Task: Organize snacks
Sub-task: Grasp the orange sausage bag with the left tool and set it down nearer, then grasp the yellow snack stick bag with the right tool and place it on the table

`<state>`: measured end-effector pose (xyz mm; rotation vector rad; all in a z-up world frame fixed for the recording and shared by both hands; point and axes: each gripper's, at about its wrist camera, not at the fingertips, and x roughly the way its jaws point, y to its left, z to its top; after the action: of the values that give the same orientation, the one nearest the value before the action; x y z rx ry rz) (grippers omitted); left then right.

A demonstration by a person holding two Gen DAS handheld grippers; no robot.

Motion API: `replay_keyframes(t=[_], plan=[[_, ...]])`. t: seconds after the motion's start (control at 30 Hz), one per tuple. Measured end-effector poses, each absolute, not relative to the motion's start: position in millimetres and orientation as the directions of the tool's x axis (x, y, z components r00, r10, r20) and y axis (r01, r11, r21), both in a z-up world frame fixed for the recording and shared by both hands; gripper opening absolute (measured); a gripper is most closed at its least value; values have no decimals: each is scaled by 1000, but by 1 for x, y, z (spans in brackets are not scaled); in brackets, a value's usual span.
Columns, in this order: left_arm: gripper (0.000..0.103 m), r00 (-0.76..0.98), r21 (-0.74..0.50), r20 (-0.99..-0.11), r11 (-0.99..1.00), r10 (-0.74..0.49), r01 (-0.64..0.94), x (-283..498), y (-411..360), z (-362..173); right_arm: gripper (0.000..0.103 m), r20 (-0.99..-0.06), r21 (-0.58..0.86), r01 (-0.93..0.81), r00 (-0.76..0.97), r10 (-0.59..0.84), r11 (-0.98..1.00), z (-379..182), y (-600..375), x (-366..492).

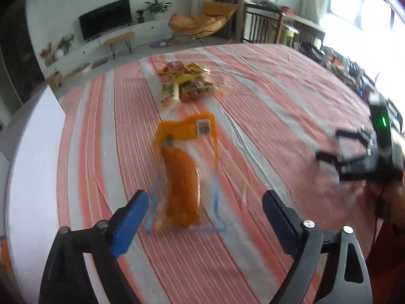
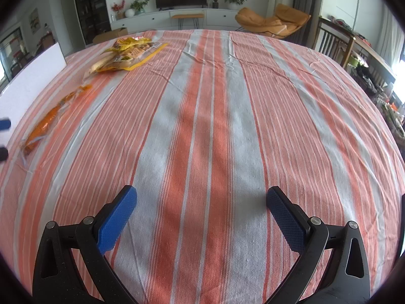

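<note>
- The left gripper (image 1: 205, 217) has its blue pads spread wide; nothing is pinched. Its own view is smeared with motion blur, so fine edges are soft.
- Just beyond and between those pads lies the orange snack packet (image 1: 181, 185), flat on the striped tablecloth (image 1: 265, 106). The near left corner of its clear wrapper sits close to the left pad (image 1: 130, 225); the blur makes it impossible to tell whether they touch. The right pad is clearly apart from it.
- The packet's print is unreadable; only an orange header with a small square label at its far end, and an orange stick-shaped filling, can be made out.
- Farther along the same stripe is a pile of snack bags (image 1: 187, 83), yellow and mixed colours, overlapping so that separate bags cannot be counted.
- The right gripper (image 2: 201, 215) is also spread, with only bare cloth between its blue pads.
- From the right wrist view the orange snack packet (image 2: 44, 124) is at the far left, seen edge-on and stretched by the lens; the pile of snack bags (image 2: 126, 55) lies beyond it, toward the far left of the table.
- At that view's left border two small tips, one blue and one dark, are cut off by the frame.
- In the left wrist view the right gripper's black body shows at the right, blurred, with a green light; the hand (image 1: 389, 202) holding it is partly cut off.
- A white board (image 2: 33, 81) stands at the table's left edge.
</note>
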<state>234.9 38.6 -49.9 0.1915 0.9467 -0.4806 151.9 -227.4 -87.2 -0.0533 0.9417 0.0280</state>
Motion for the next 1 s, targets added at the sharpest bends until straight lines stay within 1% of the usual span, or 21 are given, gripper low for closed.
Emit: replay_keyframes(t=[0.07, 0.13, 0.17, 0.2, 0.23, 0.3, 0.4, 0.43, 0.47, 0.5, 0.57, 0.6, 0.67, 0.7, 0.77, 0.8, 0.9, 0.97, 1.0], plan=[[94, 448, -117, -830, 889, -333, 443, 255, 40, -61, 103, -809, -33, -47, 588, 1, 998, -87, -227, 152], [94, 410, -113, -867, 914, -282, 389, 271, 34, -80, 103, -809, -33, -47, 588, 1, 998, -87, -227, 152], [89, 408, -98, -875, 921, -261, 377, 271, 31, -86, 103, -809, -33, -47, 588, 1, 998, -87, -227, 152], [73, 426, -70, -876, 934, -225, 349, 275, 29, -95, 103, -809, -33, -47, 588, 1, 998, -87, -227, 152], [74, 444, -55, -873, 946, -200, 319, 277, 29, -97, 103, -809, -33, -47, 588, 1, 998, -87, -227, 152], [71, 495, -70, -851, 971, -177, 228, 275, 39, -98, 103, -809, -33, -47, 588, 1, 998, -87, -227, 152], [70, 530, -40, -844, 995, -82, 90, 271, 59, -98, 103, -809, -33, -47, 588, 1, 998, -87, -227, 152], [70, 535, -28, -843, 997, -59, 66, 271, 64, -99, 103, -809, -33, -47, 588, 1, 998, -87, -227, 152], [71, 539, -19, -841, 999, -43, 51, 270, 69, -100, 103, -809, -33, -48, 588, 1, 998, -87, -227, 152], [76, 547, -6, -836, 998, -35, 56, 269, 71, -101, 103, -809, -33, -48, 588, 1, 998, -87, -227, 152], [79, 568, 4, -822, 997, -40, 77, 266, 72, -103, 103, -809, -33, -47, 588, 1, 998, -87, -227, 153], [88, 583, 15, -812, 997, -29, 70, 265, 73, -105, 103, -809, -33, -47, 588, 1, 998, -87, -227, 152], [98, 591, -2, -806, 1000, -20, 31, 263, 81, -111, 103, -809, -33, -46, 588, 0, 998, -88, -227, 153], [99, 588, -19, -808, 1000, -29, 22, 265, 84, -111, 103, -809, -34, -46, 587, 0, 998, -88, -226, 153], [103, 583, -5, -812, 999, -23, 32, 265, 83, -111, 103, -811, -31, -52, 585, 5, 998, -88, -226, 154], [103, 582, -8, -813, 999, -26, 32, 265, 85, -111, 103, -814, -30, -63, 581, 12, 998, -89, -225, 156], [103, 583, -10, -812, 999, -27, 32, 264, 86, -112, 102, -873, -21, -188, 483, 74, 982, -86, -217, 186], [103, 583, -8, -812, 999, -26, 32, 263, 85, -112, 101, -895, 40, -201, 429, 124, 979, -77, -212, 220], [103, 583, -9, -812, 999, -26, 32, 263, 86, -112, 101, -883, 95, -178, 440, 166, 979, -64, -209, 243]])
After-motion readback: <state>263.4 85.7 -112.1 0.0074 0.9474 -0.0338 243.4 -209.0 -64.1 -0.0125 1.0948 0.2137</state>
